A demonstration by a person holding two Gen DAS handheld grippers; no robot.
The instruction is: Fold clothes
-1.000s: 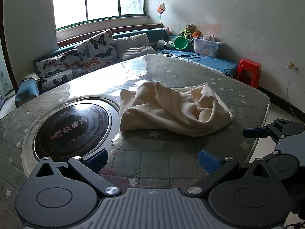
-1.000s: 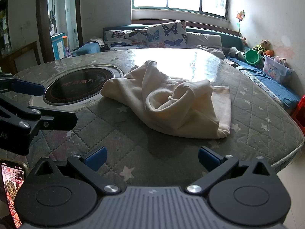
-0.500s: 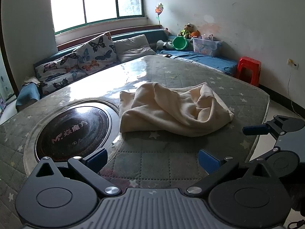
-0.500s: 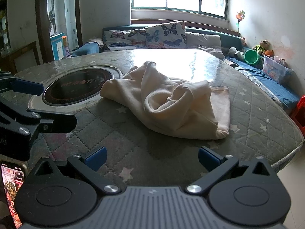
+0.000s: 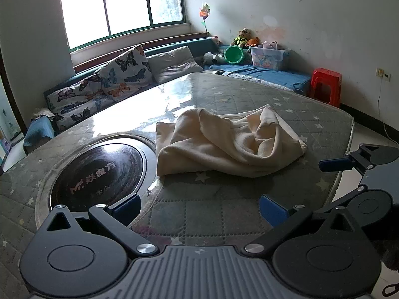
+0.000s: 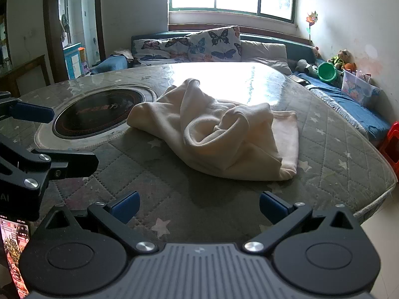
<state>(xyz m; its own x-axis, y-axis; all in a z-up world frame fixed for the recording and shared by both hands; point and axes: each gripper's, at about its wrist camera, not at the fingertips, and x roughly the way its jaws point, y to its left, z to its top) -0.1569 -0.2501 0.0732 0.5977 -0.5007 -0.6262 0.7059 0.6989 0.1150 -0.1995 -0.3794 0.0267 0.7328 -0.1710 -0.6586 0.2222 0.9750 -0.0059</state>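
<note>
I have the cream garment (image 5: 224, 142) lying in a crumpled heap on the quilted surface (image 5: 204, 214), straight ahead of both tools and well apart from either. Its long axis runs across my view, one end touching the rim of the round inset cooktop (image 5: 97, 174), the other reaching toward the surface's right edge. From the left gripper (image 5: 198, 205) the heap sits ahead and slightly right; from the right gripper (image 6: 198, 203) it is ahead and nearly centred, with the bunched folds and the flat hem corner on that side. I judge the right tool a touch nearer to that loose corner, the left better placed for the end by the cooktop. Both sets of jaws stand wide apart, blue pads clear of everything, holding nothing and touching nothing. Folding has not begun, as far as I can judge: the cloth must first be spread flat, so each tool needs to go forward and down to an outer edge.
</note>
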